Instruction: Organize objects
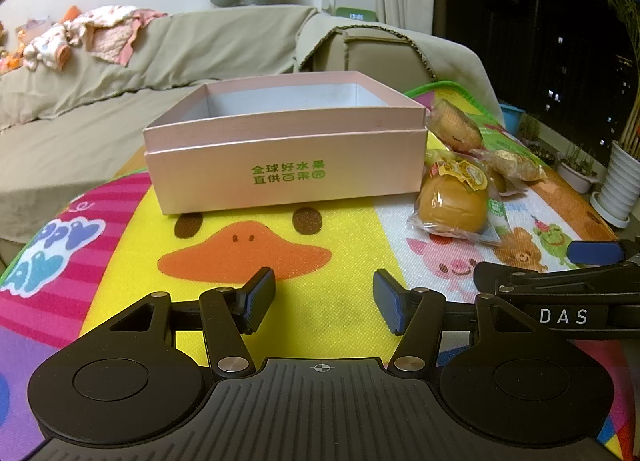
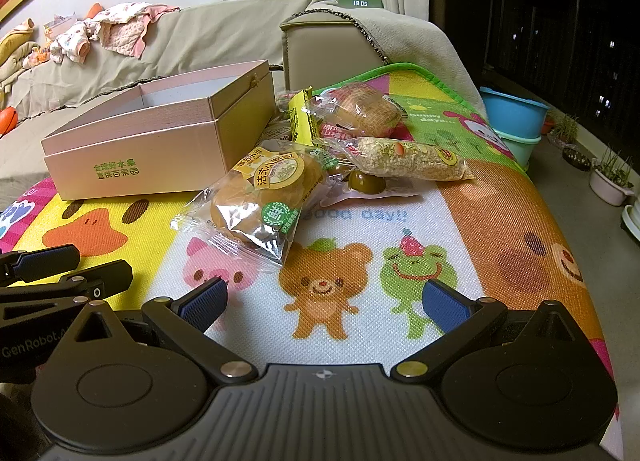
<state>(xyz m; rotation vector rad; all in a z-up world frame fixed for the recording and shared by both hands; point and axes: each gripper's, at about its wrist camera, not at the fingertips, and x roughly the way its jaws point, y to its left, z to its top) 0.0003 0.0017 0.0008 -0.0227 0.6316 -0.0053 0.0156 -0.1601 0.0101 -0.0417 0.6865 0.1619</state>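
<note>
Left gripper [image 1: 324, 307] at lower centre: jaws apart, nothing between, over the mat [image 1: 340, 293]. Right gripper [image 2: 324, 307] likewise spread wide, empty. Pink box [image 1: 284, 145] open at centre of left view; wrapped snacks beside it: bun [image 2: 260, 201], rice bar [image 2: 408, 159], cake [image 2: 360, 109].

The left gripper [image 1: 324, 301] stood open and empty at lower centre; the right gripper [image 2: 326, 301] gaped wider, likewise empty.

Cartoon play mat [image 2: 360, 221], pink box [image 1: 280, 165] (open), wrapped snacks [image 2: 256, 197]
</note>
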